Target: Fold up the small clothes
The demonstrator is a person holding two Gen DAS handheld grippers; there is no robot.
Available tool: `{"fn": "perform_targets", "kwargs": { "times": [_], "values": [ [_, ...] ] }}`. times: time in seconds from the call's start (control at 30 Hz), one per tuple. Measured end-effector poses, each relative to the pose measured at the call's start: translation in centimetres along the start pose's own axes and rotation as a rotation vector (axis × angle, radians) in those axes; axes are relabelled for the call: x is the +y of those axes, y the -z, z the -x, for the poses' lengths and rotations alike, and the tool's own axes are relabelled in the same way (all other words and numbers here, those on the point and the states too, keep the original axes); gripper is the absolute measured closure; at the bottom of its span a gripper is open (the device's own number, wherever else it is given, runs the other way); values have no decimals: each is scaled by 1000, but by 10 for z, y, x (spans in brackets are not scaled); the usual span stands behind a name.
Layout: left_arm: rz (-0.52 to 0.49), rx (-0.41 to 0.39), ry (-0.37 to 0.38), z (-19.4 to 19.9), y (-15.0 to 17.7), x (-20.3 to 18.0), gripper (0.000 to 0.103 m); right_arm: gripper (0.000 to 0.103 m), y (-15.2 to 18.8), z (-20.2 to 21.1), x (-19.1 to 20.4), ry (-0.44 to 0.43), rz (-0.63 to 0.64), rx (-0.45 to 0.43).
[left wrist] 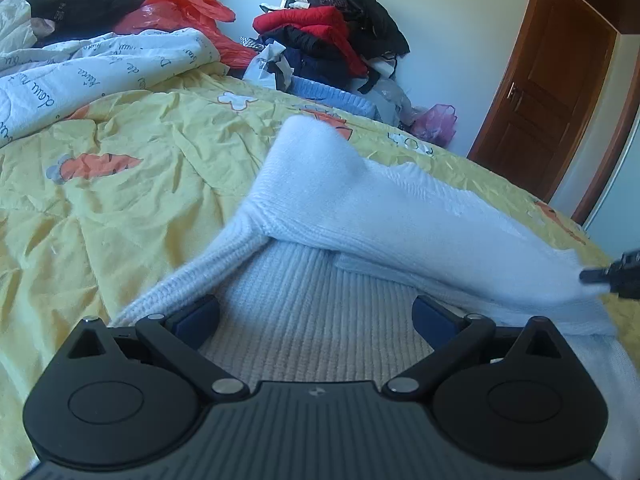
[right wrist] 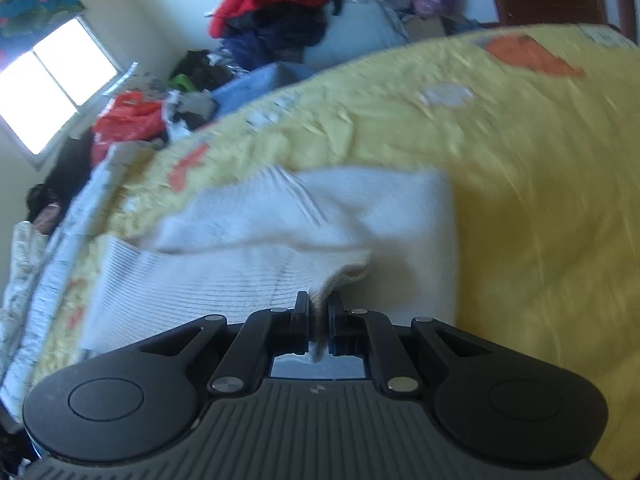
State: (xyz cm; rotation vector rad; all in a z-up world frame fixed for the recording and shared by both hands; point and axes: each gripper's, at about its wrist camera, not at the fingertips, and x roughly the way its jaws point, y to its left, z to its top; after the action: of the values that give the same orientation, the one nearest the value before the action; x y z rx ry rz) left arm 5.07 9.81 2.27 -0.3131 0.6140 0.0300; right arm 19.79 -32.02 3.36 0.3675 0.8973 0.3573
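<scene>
Right wrist: right claw (right wrist: 319, 312) pinches white sweater (right wrist: 280, 216).

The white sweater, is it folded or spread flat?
Partly folded: the sweater has one part lifted over its body, pinched by the right gripper.

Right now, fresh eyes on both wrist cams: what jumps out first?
A white knit sweater lies mid-fold on the yellow carrot-print quilt. The right gripper is shut on a corner of it and lifts that part over the body, while the left gripper stands open over the ribbed panel. Behind the bed, a heap of red and dark clothes is piled against the wall.
</scene>
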Motion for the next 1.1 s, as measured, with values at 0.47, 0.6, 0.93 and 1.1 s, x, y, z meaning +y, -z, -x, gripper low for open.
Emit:
{"fn": "perform_targets", "kwargs": {
  "times": [0.47, 0.6, 0.93, 1.1],
  "values": [
    [-402, -131, -76, -7, -53, -55, 0, 28, -6, 0, 3, 62, -74, -147],
    [-377, -28, -191, -76, -87, -50, 0, 40, -3, -32, 12, 122, -19, -63],
    [-219, 88, -195, -149, -90, -28, 0, 92, -16, -15, 27, 79, 147, -193],
    [-182, 101, -168, -152, -93, -22, 0, 83, -3, -41, 10, 132, 116, -161]
  ]
}}
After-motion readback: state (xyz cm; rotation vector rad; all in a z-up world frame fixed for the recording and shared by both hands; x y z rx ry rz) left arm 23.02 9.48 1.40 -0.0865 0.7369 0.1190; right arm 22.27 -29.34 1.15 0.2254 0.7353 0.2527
